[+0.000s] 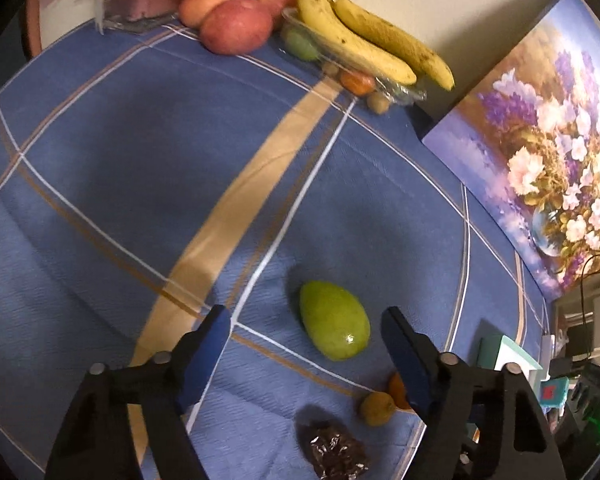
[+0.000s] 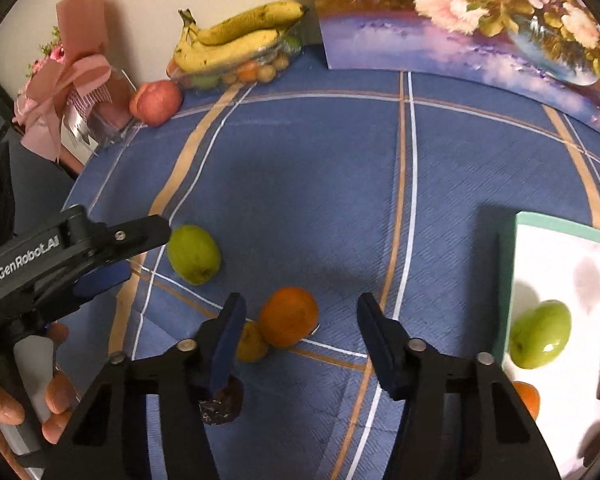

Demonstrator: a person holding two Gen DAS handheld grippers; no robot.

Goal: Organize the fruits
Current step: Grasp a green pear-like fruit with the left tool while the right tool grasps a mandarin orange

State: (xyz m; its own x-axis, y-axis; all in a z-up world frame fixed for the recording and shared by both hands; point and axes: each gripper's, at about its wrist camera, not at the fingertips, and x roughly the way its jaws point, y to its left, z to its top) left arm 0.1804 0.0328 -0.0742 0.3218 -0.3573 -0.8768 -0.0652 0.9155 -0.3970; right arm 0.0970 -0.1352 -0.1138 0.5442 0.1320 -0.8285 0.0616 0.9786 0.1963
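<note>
Lying on the blue plaid tablecloth (image 1: 100, 152), low in the left wrist view: a smooth green fruit (image 1: 334, 326), egg-shaped, glossy highlight at its lower end. Flanked by the left gripper (image 1: 305, 334), jaws spread, blue pads clear of the skin on both sides; nothing pinched. Just below and right: a small yellowish fruit (image 1: 377, 408) touching an orange fruit (image 1: 398, 390) half hidden behind the right-hand finger, and a dark wrinkled piece in shiny wrap (image 1: 334, 454) near the bottom edge.

From the right wrist view, the same green fruit (image 2: 193, 254) left of centre, beside the tip of the left gripper (image 2: 140, 248) reaching in from the left edge, with fingers of a hand (image 2: 56, 396) on its handle at lower left. Right gripper (image 2: 300, 314) with jaws spread around the orange fruit (image 2: 289, 317), pads not touching it; small yellowish fruit (image 2: 251, 347) pressed against its lower left, dark wrapped piece (image 2: 224, 406) under the left-hand finger.

At the right edge: a white tray with a green rim (image 2: 556, 226), holding another green fruit (image 2: 540, 340), an orange one and dark pieces, partly cut off.

Broad bare cloth through the middle of both frames. Upper part: bananas (image 2: 236, 40) over a clear container of small fruit, an apple (image 2: 156, 102), a pink ribboned gift box (image 2: 80, 92), a flower painting (image 2: 480, 28) against the wall.

Legible on the left gripper's body: "GenRobot.AI".
</note>
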